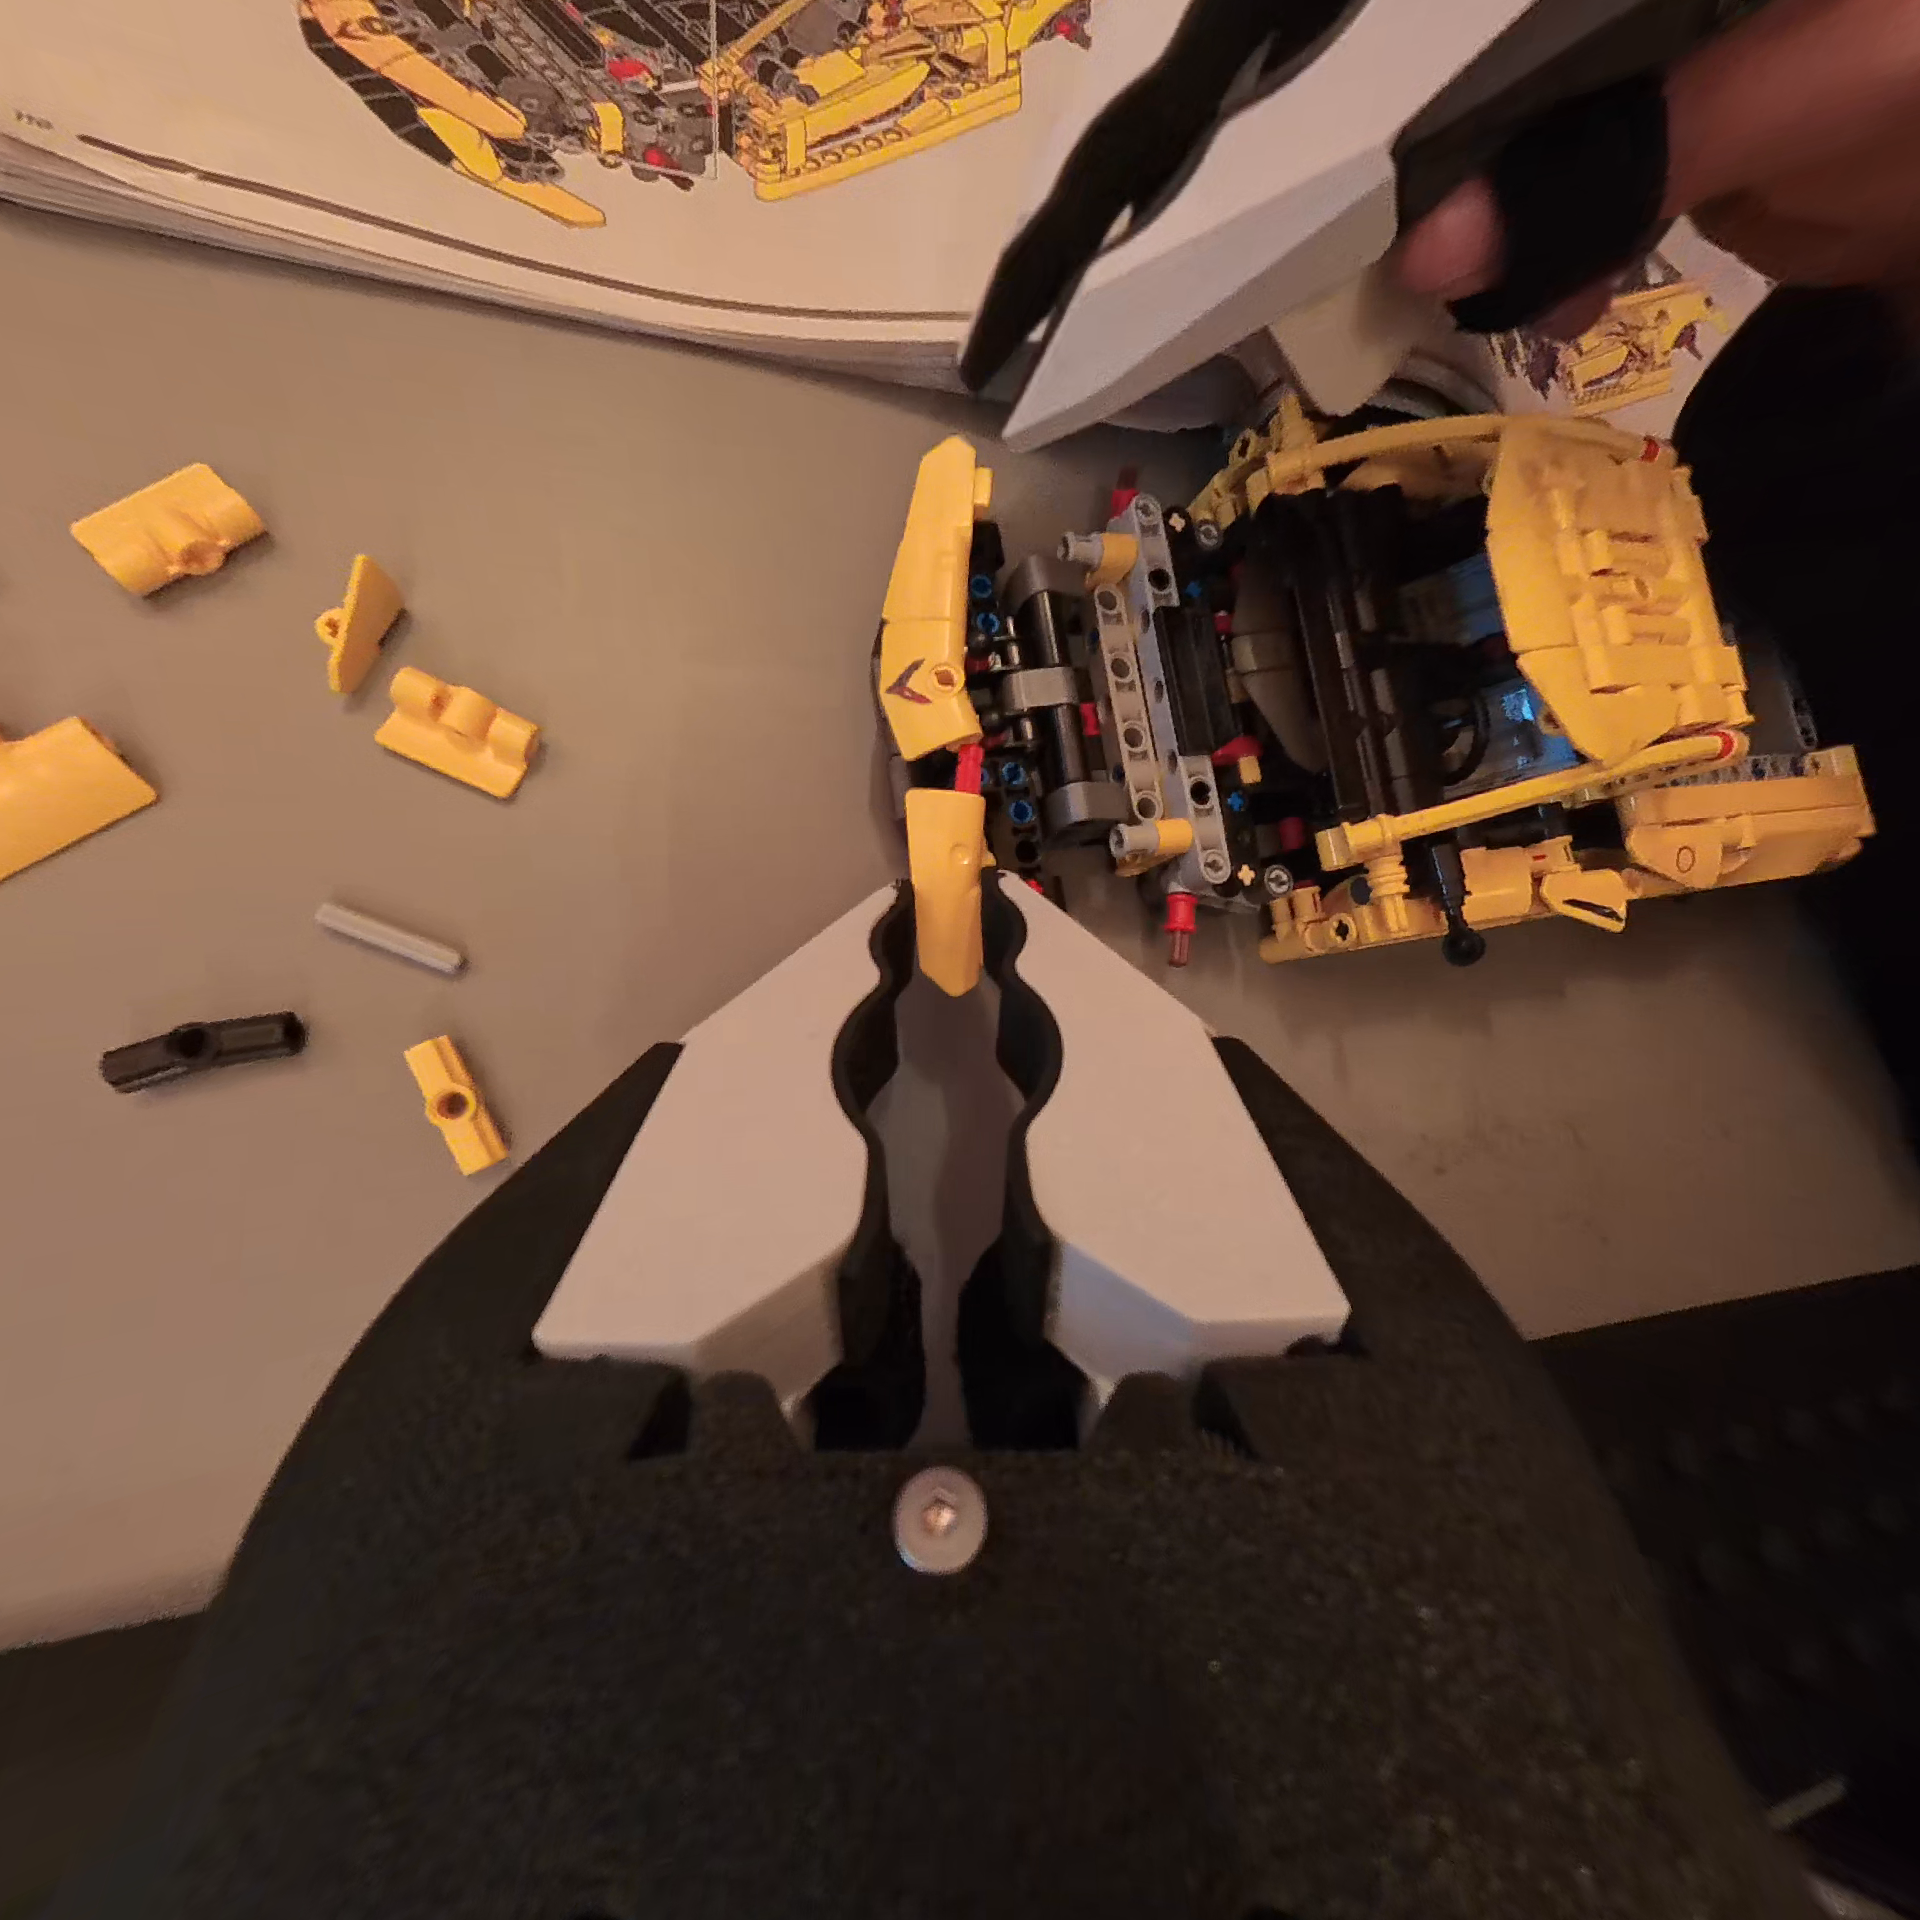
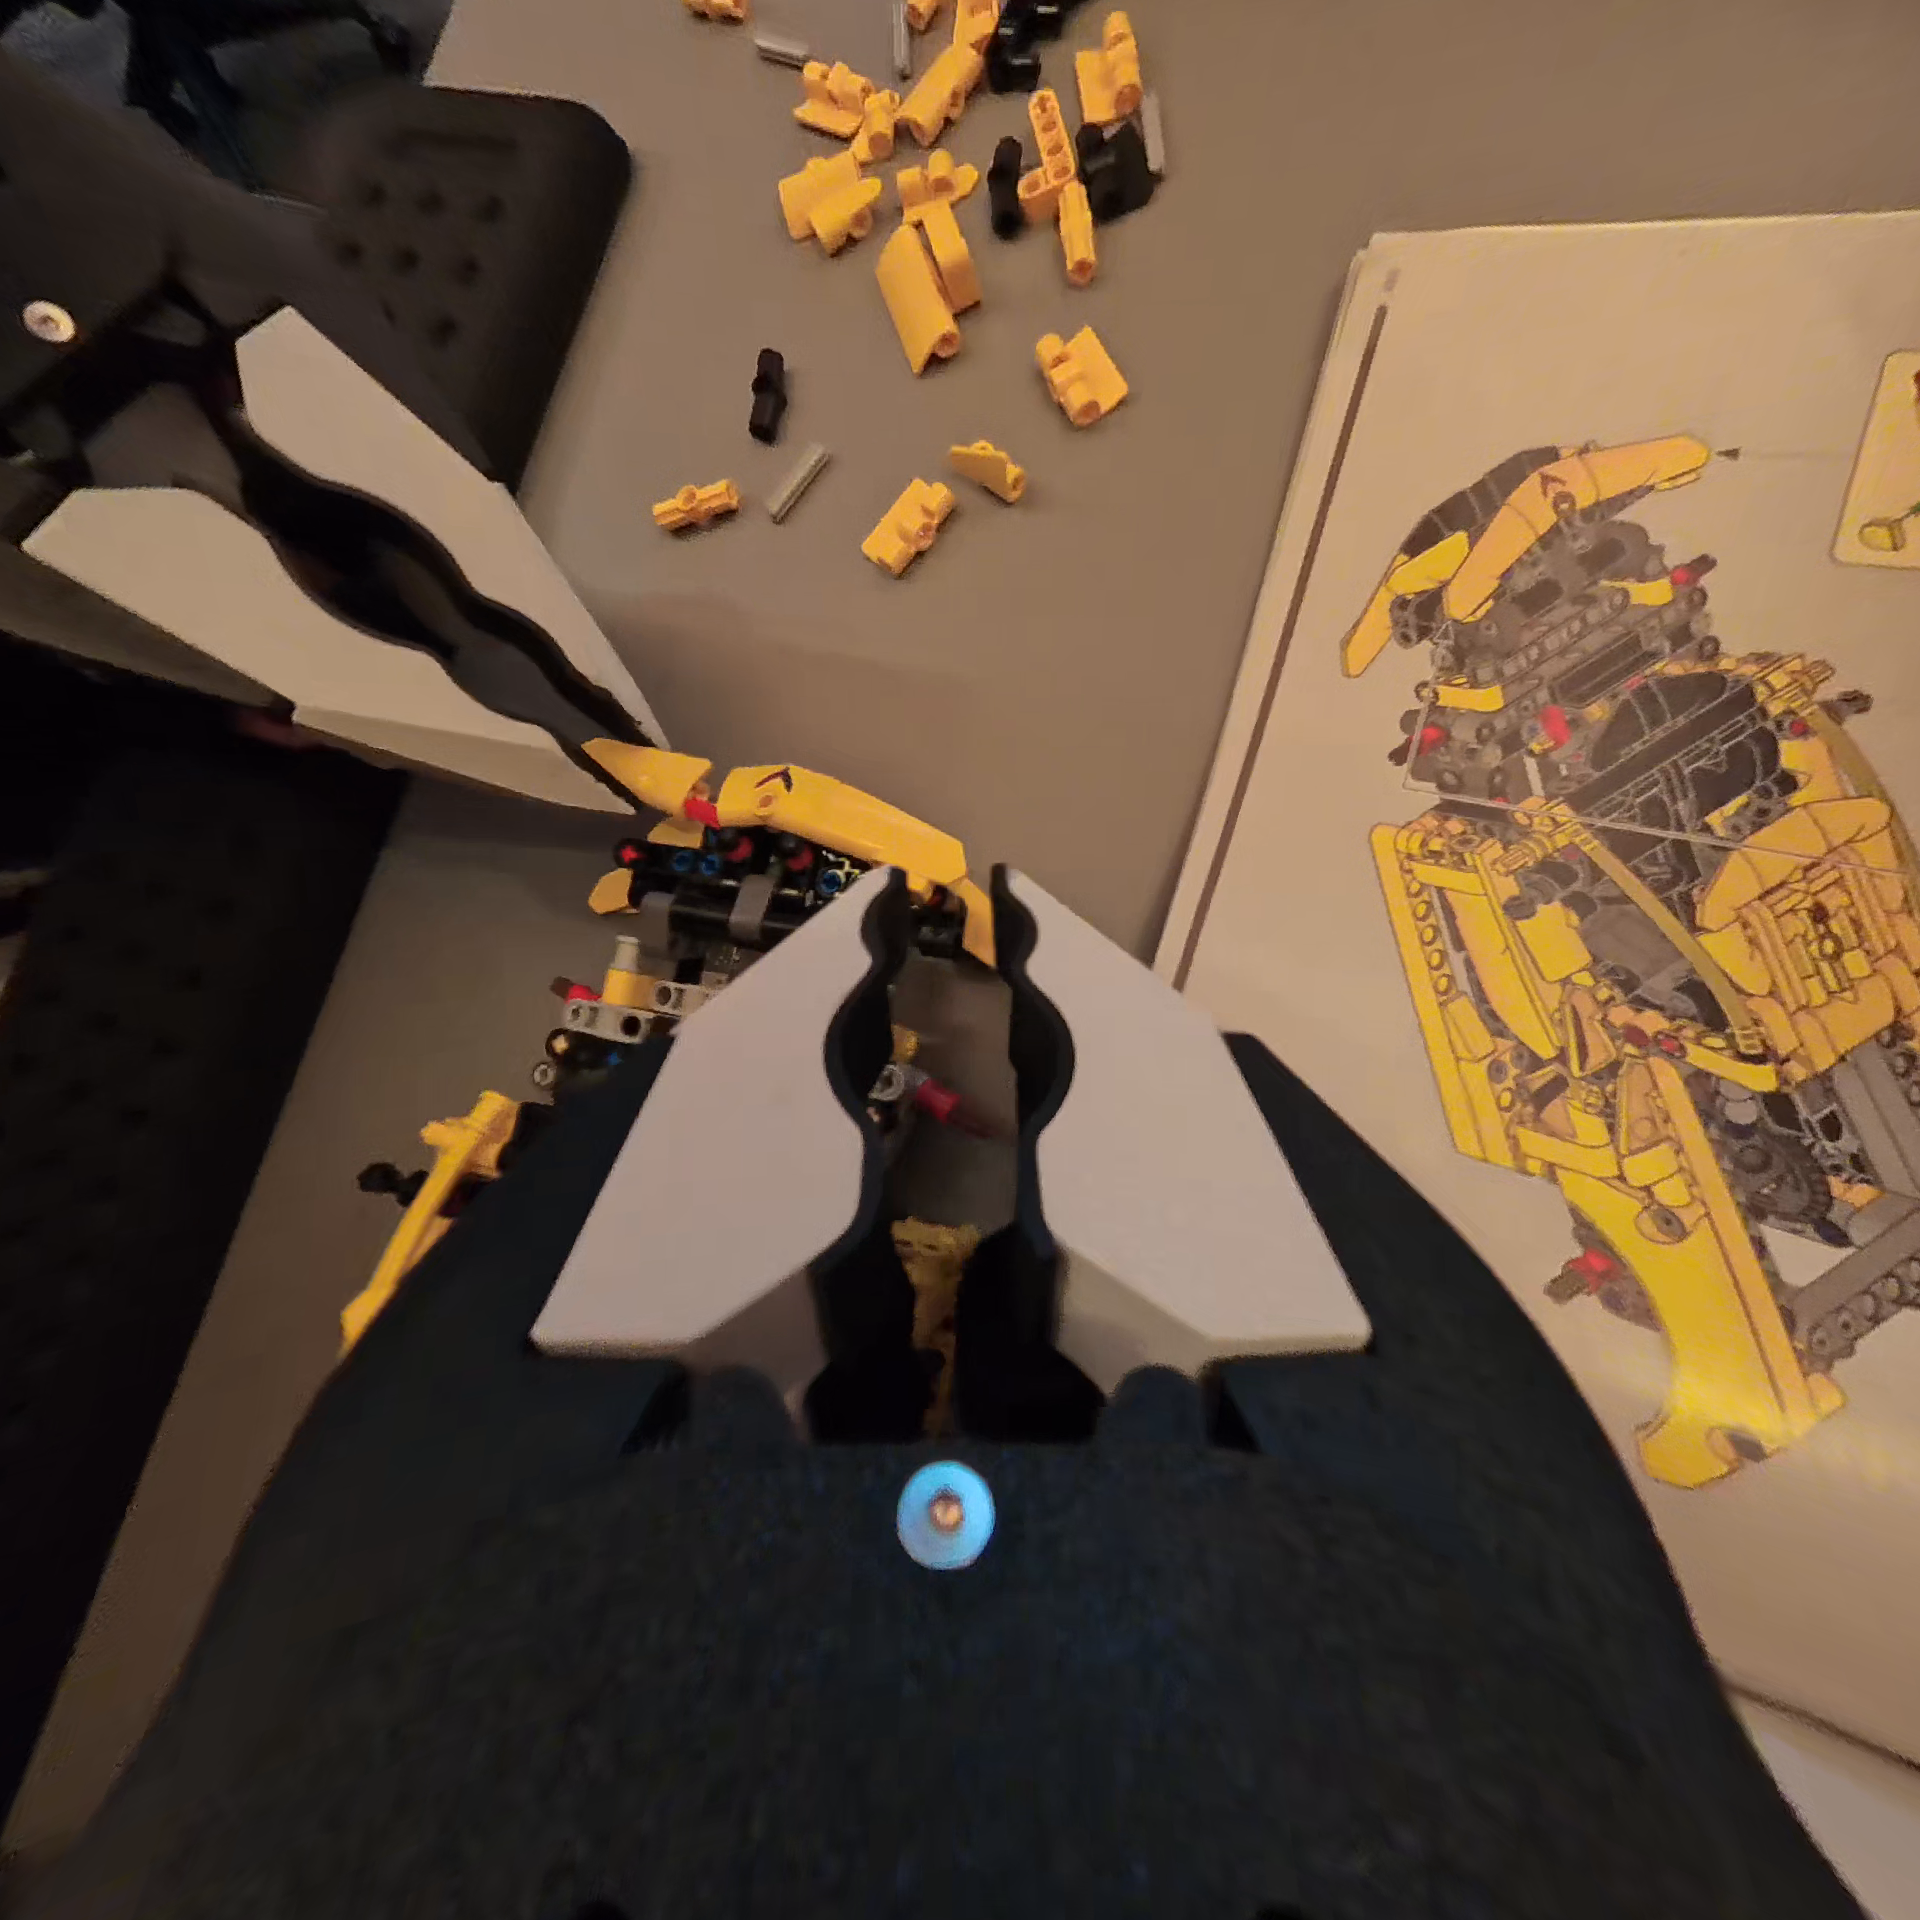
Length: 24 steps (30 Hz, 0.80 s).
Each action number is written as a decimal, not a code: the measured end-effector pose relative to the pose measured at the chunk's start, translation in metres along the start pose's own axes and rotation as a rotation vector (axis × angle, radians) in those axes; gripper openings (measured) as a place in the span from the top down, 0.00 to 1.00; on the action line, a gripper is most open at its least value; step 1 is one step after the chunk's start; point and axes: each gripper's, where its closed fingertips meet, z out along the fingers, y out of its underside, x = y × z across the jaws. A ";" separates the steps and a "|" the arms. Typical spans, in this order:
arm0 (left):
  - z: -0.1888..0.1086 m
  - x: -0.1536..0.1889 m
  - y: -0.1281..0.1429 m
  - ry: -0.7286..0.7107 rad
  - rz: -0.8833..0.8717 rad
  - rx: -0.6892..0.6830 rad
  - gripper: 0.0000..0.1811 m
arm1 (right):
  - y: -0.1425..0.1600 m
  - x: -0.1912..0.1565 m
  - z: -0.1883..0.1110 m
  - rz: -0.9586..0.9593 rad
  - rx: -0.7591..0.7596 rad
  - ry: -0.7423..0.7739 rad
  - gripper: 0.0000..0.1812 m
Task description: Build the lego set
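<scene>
Left wrist view: left gripper (image 1: pixel 948 914) clamps a yellow panel (image 1: pixel 945 894), long axis in line with its fingers, far end meeting the lego model (image 1: pixel 1351 686) ahead-right | right gripper (image 2: pixel 940 894) slightly parted, nothing seen held, above the model | only right view: instruction booklet (image 2: pixel 1558 831) page right, loose parts (image 2: pixel 935 239) pile beyond.

The half-built brick car (image 1: pixel 1382 707) is mostly yellow over black and grey framing, dotted with red and blue pins. Loose yellow, black and grey brick pieces (image 2: pixel 935 239) lie on the plain grey tabletop (image 1: pixel 623 468). The open cream instruction booklet (image 2: pixel 1558 520) shows a yellow-and-grey drawing.
</scene>
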 end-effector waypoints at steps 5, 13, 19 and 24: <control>0.005 -0.006 -0.006 -0.010 0.036 -0.007 0.93 | -0.008 -0.003 0.010 0.035 0.092 -0.090 0.81; 0.005 -0.008 -0.009 0.027 -0.011 -0.028 0.93 | 0.004 -0.006 0.016 0.035 -0.024 -0.058 0.82; 0.008 -0.003 -0.007 0.032 -0.102 -0.026 0.94 | 0.008 -0.002 0.017 -0.001 -0.110 0.063 0.82; 0.006 -0.002 -0.009 0.014 -0.131 -0.046 0.94 | 0.008 -0.002 0.017 0.002 -0.134 0.101 0.82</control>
